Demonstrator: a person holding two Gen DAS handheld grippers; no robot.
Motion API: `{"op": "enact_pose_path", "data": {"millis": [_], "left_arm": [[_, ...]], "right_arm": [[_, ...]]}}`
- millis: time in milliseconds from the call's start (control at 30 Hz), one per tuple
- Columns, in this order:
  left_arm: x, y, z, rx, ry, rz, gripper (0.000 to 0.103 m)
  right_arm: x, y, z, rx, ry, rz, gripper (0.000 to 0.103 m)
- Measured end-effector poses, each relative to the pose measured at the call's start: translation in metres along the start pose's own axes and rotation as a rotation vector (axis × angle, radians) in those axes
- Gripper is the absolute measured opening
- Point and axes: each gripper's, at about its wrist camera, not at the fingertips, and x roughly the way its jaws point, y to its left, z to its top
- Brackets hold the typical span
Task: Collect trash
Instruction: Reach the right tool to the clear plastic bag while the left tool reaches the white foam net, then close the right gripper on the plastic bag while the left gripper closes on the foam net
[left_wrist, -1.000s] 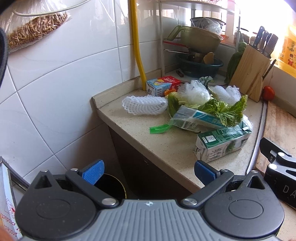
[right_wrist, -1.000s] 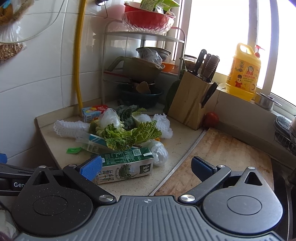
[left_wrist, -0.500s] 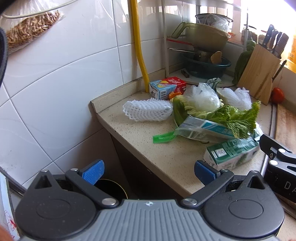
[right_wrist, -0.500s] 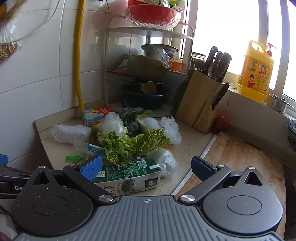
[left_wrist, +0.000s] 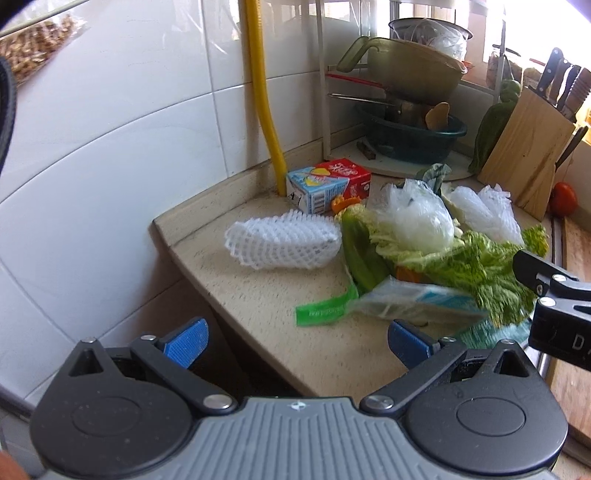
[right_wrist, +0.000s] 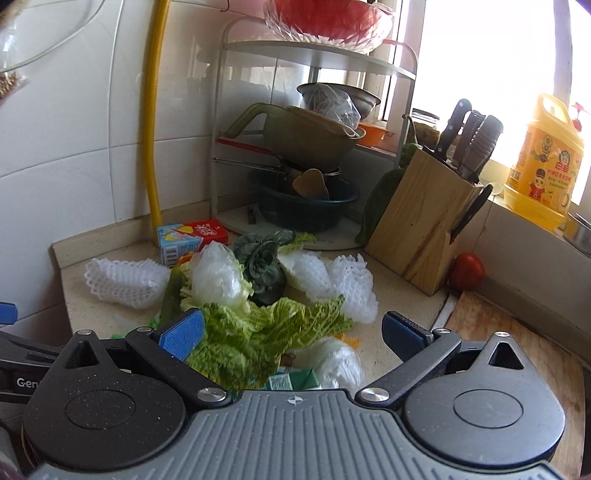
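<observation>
Green and white scraps are heaped on the stone counter (left_wrist: 258, 332), and the cabbage leaves (right_wrist: 255, 332) are taken as the landmark for everything else. Both sets of tongs are held wide open and nothing is gripped by either. The right gripper (right_wrist: 291, 332) is poised directly over the leaves, with its blue pads spread to either side of them, and the green carton (right_wrist: 291, 380) is half hidden just beneath its body; that wide spread looks chosen so a bulky item can be straddled, though which item is meant cannot be told. The left gripper (left_wrist: 295, 339) is kept lower and out past the counter's edge, on the wall side of the leaves, its jaws empty and parted above the dark gap below the counter. A bin may be there, but it is not shown clearly.

Behind the leaves a clear plastic wrap (left_wrist: 413, 218) is bunched up, and a white foam net (left_wrist: 284, 243) lies on the wall side, well clear of the pile. A second pair of foam nets (right_wrist: 332, 280) sits on the knife-block side. Under the near edge of the leaves a flattened blue-and-white pouch (left_wrist: 410, 299) is pinned, its green tab (left_wrist: 325, 312) sticking out toward the counter edge. Farther back, by the yellow pipe (left_wrist: 262, 96), a small drink box (left_wrist: 325, 184) is stood. The knife block (right_wrist: 417, 229) and tomato (right_wrist: 467, 271) beyond the leaves are judged not to be trash. Nothing appears collected yet; the loose leaves could scatter if grabbed carelessly.
</observation>
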Motion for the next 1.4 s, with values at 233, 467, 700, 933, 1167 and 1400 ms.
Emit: {"op": "enact_pose_path", "data": {"millis": [233,467,700,933,1167,1400], "left_arm": [[0.018,0.015,0.026,-0.015,-0.045,0.020,0.102],[0.041,0.027,0.048,0.007,-0.057,0.011,0.102],[0.065,0.035,0.061,0.002,-0.036,-0.017,0.102],[0.089,0.030,0.067,0.045,-0.009,-0.031,0.102],[0.120,0.025,0.070,0.077,0.047,-0.059,0.102],[0.150,0.028,0.062,0.035,0.144,-0.143,0.097]], "right_arm": [[0.028,-0.004,0.013,-0.024,0.001,0.026,0.103],[0.059,0.003,0.028,-0.050,0.007,0.080,0.103],[0.087,0.023,0.037,-0.121,0.029,0.167,0.103],[0.107,0.032,0.037,-0.137,0.088,0.257,0.098],[0.132,0.026,0.035,-0.099,0.207,0.349,0.060],[0.138,0.016,0.032,-0.109,0.229,0.392,0.050]]}}
